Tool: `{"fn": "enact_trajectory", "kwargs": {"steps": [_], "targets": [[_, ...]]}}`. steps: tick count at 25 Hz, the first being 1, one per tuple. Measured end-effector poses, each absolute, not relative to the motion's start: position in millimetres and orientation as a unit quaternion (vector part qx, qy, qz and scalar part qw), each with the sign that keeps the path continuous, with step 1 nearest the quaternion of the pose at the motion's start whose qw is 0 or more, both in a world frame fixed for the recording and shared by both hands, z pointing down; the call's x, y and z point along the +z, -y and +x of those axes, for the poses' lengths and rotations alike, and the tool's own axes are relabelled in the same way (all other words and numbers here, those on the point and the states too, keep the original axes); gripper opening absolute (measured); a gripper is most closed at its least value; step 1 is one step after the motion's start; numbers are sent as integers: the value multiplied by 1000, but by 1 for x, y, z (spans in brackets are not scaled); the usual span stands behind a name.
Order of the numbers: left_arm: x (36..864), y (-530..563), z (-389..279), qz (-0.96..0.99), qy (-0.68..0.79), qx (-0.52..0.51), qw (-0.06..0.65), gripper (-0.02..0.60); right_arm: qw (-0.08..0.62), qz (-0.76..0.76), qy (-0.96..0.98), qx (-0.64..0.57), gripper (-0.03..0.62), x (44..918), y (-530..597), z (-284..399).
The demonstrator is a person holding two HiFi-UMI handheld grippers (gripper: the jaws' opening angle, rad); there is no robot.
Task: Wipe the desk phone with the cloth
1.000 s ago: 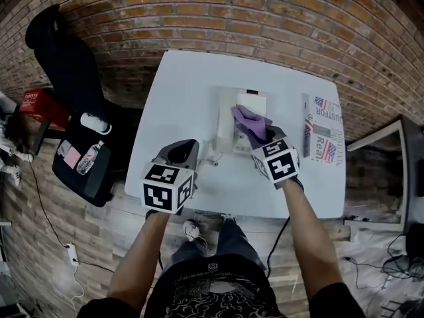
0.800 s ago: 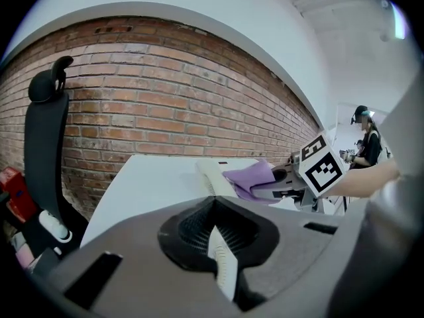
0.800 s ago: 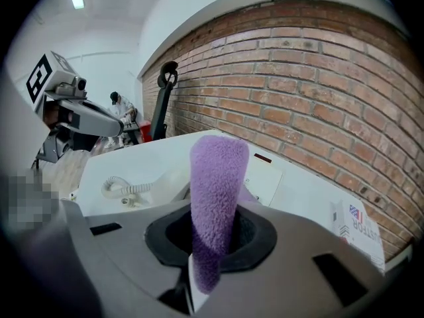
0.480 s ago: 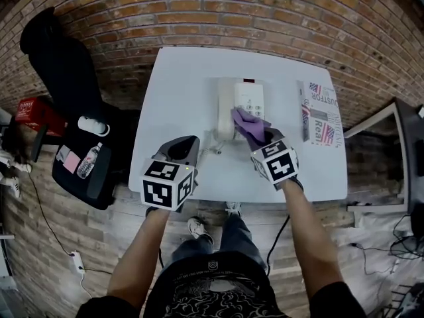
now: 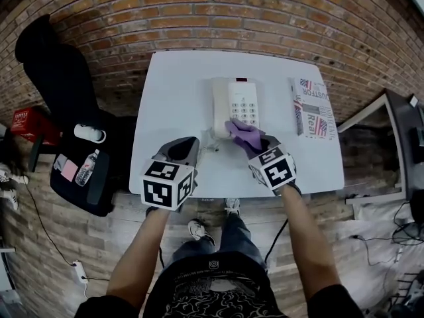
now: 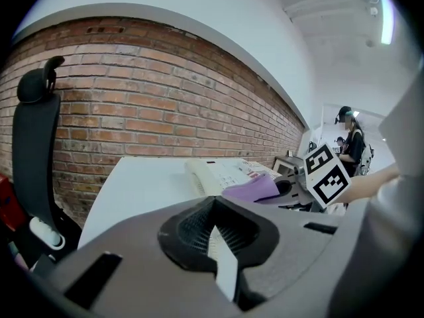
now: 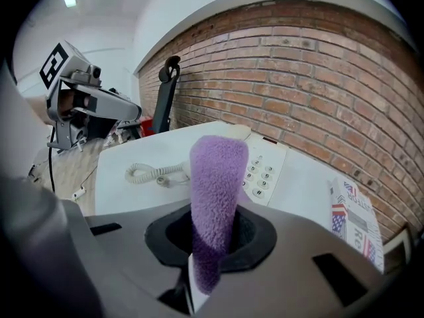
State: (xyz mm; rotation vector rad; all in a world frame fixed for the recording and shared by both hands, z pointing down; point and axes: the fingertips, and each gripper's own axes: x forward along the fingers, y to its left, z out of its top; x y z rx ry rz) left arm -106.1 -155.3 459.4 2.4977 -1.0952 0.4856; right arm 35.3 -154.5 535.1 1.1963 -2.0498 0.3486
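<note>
A white desk phone [image 5: 233, 101] lies at the middle back of the white table [image 5: 179, 91], handset on its left, keypad showing. My right gripper [image 5: 257, 144] is shut on a purple cloth [image 5: 244, 133], which rests at the phone's near right corner. In the right gripper view the cloth [image 7: 215, 177] sticks up from between the jaws in front of the keypad of the phone [image 7: 265, 167]. My left gripper [image 5: 184, 146] hovers near the table's front edge, left of the phone and apart from it. Its jaws are shut with nothing between them [image 6: 213, 234].
A folded newspaper [image 5: 310, 108] lies right of the phone. The phone's coiled cord [image 5: 211, 144] trails on the table near its front left corner. A black office chair [image 5: 59, 71] stands left of the table, a brick wall behind it.
My right gripper has drawn the cloth toward me, off the keypad to the phone's near edge. The left gripper has stayed put.
</note>
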Motion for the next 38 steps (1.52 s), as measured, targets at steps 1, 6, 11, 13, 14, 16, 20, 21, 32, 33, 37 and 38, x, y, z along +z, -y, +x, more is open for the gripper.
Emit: {"fn": "enact_trajectory", "kwargs": {"steps": [1,6,11,13,14,16,20,21,32,33,37,38], "targets": [[458,155,-105,887,387,171,184,2,362,467,796,133,43,532,154,36],[452,158,-99,891,382,168,181,2,350,484,793,117,43,506,157,46],[445,166,-92,891,384,165,178,2,332,493,799,91,43,468,177,55],[444,171,-89,890,387,165,178,2,324,493,803,82,43,453,188,56],[444,173,-88,889,389,165,179,2,320,492,806,78,43,447,194,56],[443,178,-86,886,394,164,180,2,314,487,812,68,43,434,207,55],[441,191,-83,880,407,161,183,2,320,470,822,43,43,418,235,51],[440,194,-83,879,411,160,183,2,322,466,823,38,43,416,242,50],[443,228,-105,847,468,158,198,2,362,420,832,-25,43,416,331,28],[444,230,-108,843,474,158,200,2,368,416,831,-31,43,418,337,27],[447,237,-121,831,492,158,205,2,400,396,824,-62,43,431,356,19],[447,239,-122,830,494,157,206,2,407,389,824,-66,43,434,359,16]]}}
